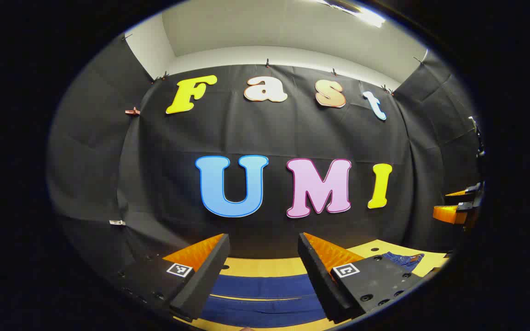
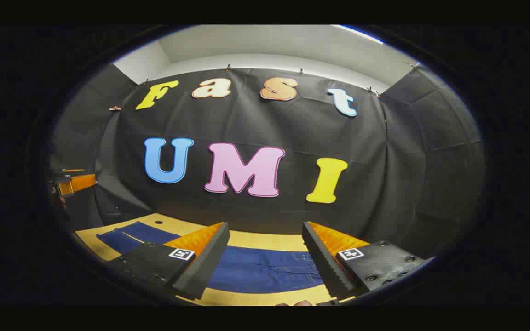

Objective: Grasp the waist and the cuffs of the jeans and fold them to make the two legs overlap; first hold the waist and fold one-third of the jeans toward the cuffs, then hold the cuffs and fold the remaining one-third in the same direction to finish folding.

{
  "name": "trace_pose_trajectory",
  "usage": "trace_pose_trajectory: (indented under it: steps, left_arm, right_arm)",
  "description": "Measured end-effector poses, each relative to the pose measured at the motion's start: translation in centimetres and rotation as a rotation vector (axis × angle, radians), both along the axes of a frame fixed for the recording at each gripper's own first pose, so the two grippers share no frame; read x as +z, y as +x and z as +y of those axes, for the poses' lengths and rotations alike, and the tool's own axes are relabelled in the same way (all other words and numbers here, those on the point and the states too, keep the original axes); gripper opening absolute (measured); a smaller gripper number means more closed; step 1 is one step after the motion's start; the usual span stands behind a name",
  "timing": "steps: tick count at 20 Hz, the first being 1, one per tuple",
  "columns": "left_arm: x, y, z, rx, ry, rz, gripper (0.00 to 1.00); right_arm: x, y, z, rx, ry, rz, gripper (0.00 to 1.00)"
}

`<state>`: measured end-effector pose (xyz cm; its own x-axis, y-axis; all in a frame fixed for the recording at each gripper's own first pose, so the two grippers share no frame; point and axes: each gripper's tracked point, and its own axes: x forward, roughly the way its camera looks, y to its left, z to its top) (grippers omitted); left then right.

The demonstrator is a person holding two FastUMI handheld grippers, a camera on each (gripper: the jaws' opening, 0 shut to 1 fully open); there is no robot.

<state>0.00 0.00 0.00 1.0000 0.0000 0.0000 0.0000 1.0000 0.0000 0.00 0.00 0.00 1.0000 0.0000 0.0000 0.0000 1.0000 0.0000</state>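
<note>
Nothing legible as a word, number or brand stood on the objects in either view. Each finger of the left gripper [image 1: 263,243] bore a small square black-and-white coded marker [image 1: 180,270], as did each finger of the right gripper [image 2: 265,232]; these were patterns, not letters. A patch [image 1: 414,257] on the jeans [image 1: 265,299] was too small to read.

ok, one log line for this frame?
stage: pre-grasp | jeans: flat on table, unfolded | left gripper: open above legs | right gripper: open above waist
</note>
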Motion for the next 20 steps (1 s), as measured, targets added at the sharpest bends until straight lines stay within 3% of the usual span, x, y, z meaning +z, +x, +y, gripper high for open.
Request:
trace_pose_trajectory:
  steps: [4, 8, 13, 18, 20]
  left_arm:
    - [-1.1, 0.9, -0.9, -0.024, -0.040, 0.049, 0.95]
    - [-1.2, 1.8, -2.5, -0.068, -0.061, 0.063, 0.95]
    - [-1.5, 3.4, -3.0, -0.061, -0.022, 0.078, 0.95]
    - [-1.7, 3.7, -3.0, -0.091, -0.066, 0.097, 0.95]
    - [-2.2, 4.0, -1.9, -0.108, -0.012, 0.114, 0.95]
  right_arm:
    - [0.0, -0.2, -1.2, -0.001, -0.061, 0.005, 0.97]
    - [0.6, -0.2, -2.4, -0.017, -0.053, -0.005, 0.95]
    - [0.4, -0.1, -2.5, -0.021, -0.038, 0.005, 0.97]
    - [0.1, 0.4, -2.4, -0.011, -0.071, 0.008, 0.97]
    - [-0.5, 1.2, -1.7, 0.040, -0.091, 0.030, 0.97]
